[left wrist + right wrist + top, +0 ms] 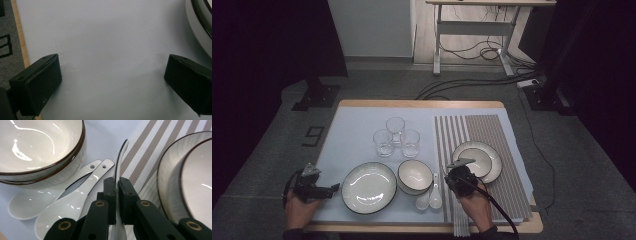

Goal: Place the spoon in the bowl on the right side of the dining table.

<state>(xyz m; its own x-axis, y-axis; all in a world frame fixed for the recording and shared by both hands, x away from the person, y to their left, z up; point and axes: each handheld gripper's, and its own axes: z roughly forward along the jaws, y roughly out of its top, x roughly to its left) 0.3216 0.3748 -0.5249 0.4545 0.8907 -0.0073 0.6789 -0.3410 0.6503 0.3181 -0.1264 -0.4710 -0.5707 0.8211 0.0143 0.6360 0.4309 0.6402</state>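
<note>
My right gripper (116, 182) is shut on a thin white spoon (120, 155) that stands on its edge and reaches up from between the pads. It hangs at the left border of the striped placemat (147, 150). Two more white spoons (72, 200) lie side by side just left of it, next to a dark-rimmed white bowl (37, 145). In the high view the right gripper (452, 175) sits between the bowl (414, 175) and the stacked plates (479, 160). My left gripper (112, 80) is open over the bare pale mat, with nothing between its jaws.
A large white plate (368, 187) lies right of the left gripper (329, 190). Three glasses (396, 135) stand in a cluster behind the bowl. The striped placemat (482, 130) covers the right part of the table, and the wooden table edge (422, 228) runs along the front.
</note>
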